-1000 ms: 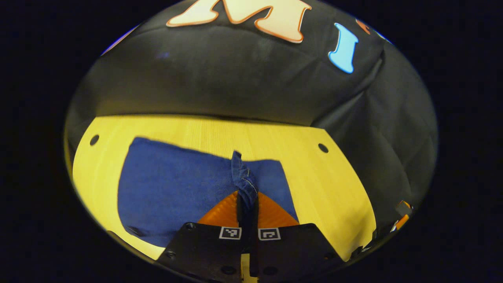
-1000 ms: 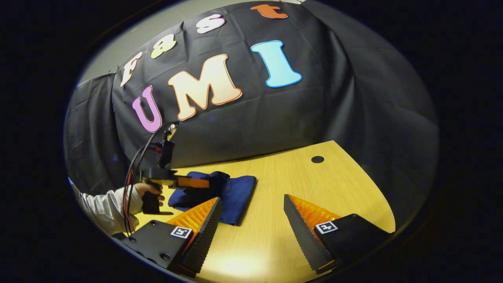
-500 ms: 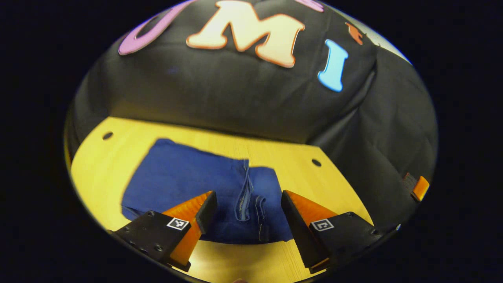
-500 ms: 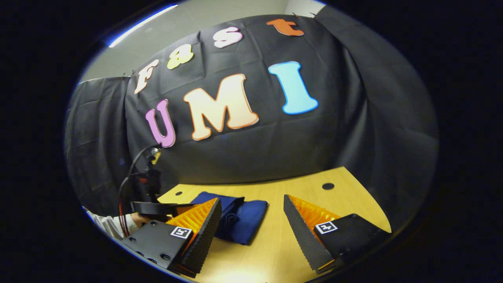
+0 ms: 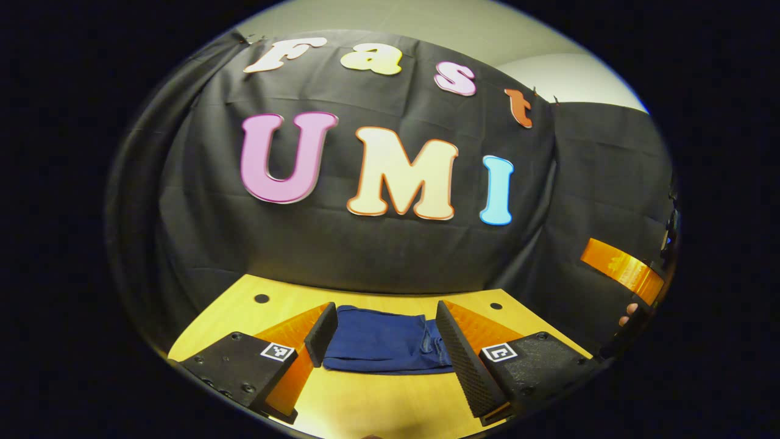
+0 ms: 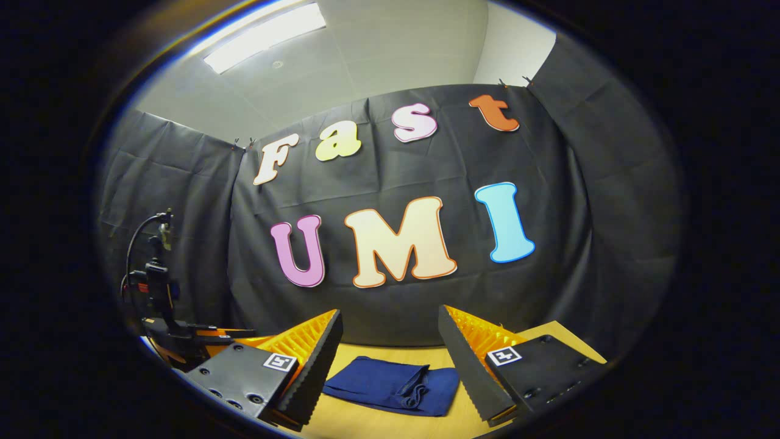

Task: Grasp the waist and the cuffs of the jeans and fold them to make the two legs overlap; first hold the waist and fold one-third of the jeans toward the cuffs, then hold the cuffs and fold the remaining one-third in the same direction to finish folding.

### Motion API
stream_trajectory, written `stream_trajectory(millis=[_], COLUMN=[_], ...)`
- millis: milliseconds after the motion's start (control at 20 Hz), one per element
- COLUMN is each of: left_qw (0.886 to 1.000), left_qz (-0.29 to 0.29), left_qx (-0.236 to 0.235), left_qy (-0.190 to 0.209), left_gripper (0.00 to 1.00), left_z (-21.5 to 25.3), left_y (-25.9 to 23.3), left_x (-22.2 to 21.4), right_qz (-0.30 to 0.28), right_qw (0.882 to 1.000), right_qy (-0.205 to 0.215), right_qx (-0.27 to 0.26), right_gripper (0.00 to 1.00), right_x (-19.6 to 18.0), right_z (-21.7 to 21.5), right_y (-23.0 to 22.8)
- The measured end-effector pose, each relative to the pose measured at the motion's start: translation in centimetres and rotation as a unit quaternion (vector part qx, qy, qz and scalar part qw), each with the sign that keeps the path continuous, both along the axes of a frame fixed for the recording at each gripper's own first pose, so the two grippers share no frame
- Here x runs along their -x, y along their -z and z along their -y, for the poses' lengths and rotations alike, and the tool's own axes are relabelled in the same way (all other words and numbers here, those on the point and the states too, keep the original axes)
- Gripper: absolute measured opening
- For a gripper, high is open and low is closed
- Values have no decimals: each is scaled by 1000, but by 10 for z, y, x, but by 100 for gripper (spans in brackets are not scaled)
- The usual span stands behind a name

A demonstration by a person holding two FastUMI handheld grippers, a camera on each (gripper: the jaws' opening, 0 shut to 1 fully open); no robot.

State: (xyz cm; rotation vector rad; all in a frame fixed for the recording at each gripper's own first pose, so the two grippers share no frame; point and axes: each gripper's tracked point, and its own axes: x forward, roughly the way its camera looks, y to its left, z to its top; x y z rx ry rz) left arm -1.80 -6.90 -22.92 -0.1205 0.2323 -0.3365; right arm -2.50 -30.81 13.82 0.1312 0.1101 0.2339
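Folded jeans (image 5: pixel 384 347) rest on the tabletop (image 5: pixel 365 405), final fold apparently complete.
Left gripper (image 5: pixel 381 338) and right gripper (image 6: pixel 390 356) hover above, jaws wide apart, holding nothing; only withdrawal seems left.

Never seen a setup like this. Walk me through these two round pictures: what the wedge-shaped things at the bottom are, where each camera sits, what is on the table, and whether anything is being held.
A person holds a handheld two-finger gripper in each hand, and a fisheye camera rides on each one, looking forward along its fingers. The wedges at the bottom are those fingers. In the left gripper view you see the left gripper, jaws apart and holding nothing. In the right gripper view, the right gripper is likewise open and empty. On the wooden table lie dark blue jeans, folded into a compact bundle, touched by neither gripper. At the right edge of the left gripper view, fingertips of the person's other hand show.
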Motion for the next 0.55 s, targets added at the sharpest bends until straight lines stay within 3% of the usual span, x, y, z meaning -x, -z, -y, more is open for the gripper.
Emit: stream_trajectory(millis=[200, 550], left_qw=[999, 999], left_qz=[19, 32], left_qx=[-17, -17], left_qy=[-24, -35], left_gripper=[93, 95], left_z=[-47, -80], left_y=[-14, -30], left_x=[26, 49], right_qz=[12, 9], right_qw=[1000, 1000], right_qy=[-7, -18], right_qx=[-7, -12], right_gripper=[97, 97], right_x=[25, 42], right_z=[-27, -49], right_y=[-16, -24])
